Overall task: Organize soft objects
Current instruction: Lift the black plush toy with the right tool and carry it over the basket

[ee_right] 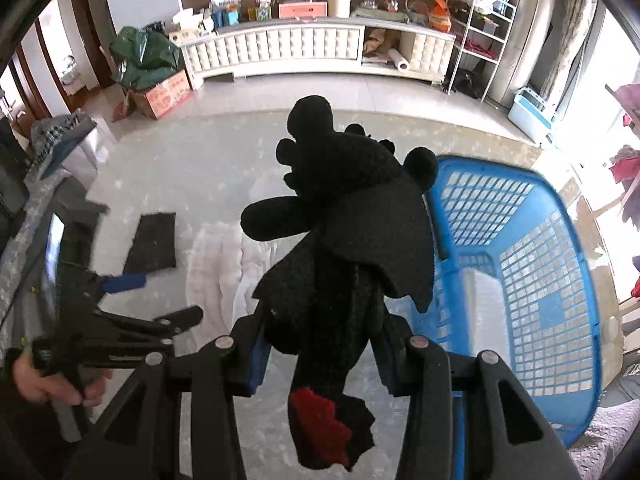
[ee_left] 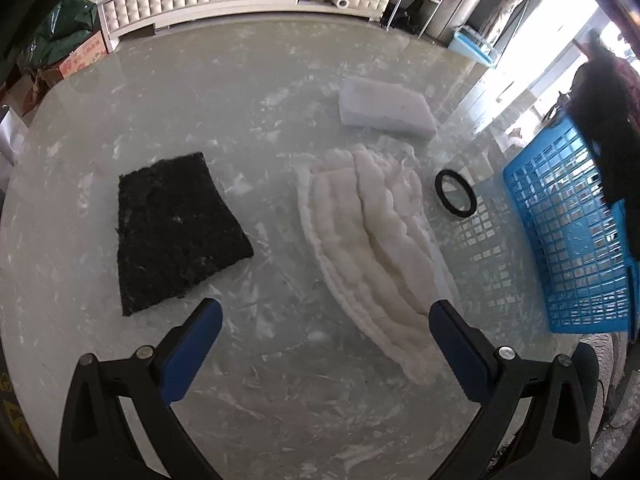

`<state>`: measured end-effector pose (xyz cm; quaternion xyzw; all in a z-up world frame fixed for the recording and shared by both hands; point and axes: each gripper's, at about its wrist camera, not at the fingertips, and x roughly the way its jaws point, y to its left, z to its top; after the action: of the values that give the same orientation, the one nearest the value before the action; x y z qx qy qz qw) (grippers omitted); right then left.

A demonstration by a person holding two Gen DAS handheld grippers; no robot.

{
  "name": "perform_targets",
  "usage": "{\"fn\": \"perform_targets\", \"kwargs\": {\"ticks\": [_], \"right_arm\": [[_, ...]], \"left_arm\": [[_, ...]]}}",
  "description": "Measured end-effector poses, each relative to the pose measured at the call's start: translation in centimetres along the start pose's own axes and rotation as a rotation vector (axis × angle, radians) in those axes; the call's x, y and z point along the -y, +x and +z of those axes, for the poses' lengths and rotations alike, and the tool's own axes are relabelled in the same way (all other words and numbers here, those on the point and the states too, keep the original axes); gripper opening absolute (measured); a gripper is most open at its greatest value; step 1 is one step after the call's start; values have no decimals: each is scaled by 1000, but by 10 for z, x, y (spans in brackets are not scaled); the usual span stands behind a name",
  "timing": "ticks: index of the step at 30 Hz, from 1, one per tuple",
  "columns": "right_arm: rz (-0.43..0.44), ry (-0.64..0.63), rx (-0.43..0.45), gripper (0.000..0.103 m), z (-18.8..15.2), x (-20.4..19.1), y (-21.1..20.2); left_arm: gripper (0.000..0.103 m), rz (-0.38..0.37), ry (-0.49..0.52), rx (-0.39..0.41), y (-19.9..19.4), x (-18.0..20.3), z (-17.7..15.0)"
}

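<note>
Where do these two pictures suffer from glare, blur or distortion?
Left wrist view: window glare washes out the upper right, above the basket; the fisheye bends the table edge. Right wrist view: the left gripper is motion-blurred; the plush toy stays sharp.

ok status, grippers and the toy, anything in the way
Right gripper shut on black plush toy, held clear of table. Left gripper open, empty. Blue basket alongside, nothing blocking it.

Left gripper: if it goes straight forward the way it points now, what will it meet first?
Most likely the bare table top. The left gripper is open and empty, with the black pad to one side and the white cloth to the other. Depth is unclear, so the cloth's edge might brush one finger.
</note>
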<state>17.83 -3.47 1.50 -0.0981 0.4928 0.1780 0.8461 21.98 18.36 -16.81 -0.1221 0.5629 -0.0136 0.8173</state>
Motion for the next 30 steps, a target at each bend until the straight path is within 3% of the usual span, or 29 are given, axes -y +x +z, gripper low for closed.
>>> {"fn": "perform_targets", "kwargs": {"ticks": [15, 23, 30], "right_arm": [[-41, 14, 72, 43, 11, 48, -30], [-88, 28, -16, 43, -2, 73, 1], [-64, 36, -111, 43, -8, 90, 33]], "left_arm": [[103, 47, 22, -64, 29, 19, 2], [103, 70, 16, -74, 34, 28, 8], [103, 66, -43, -63, 40, 29, 15]]}}
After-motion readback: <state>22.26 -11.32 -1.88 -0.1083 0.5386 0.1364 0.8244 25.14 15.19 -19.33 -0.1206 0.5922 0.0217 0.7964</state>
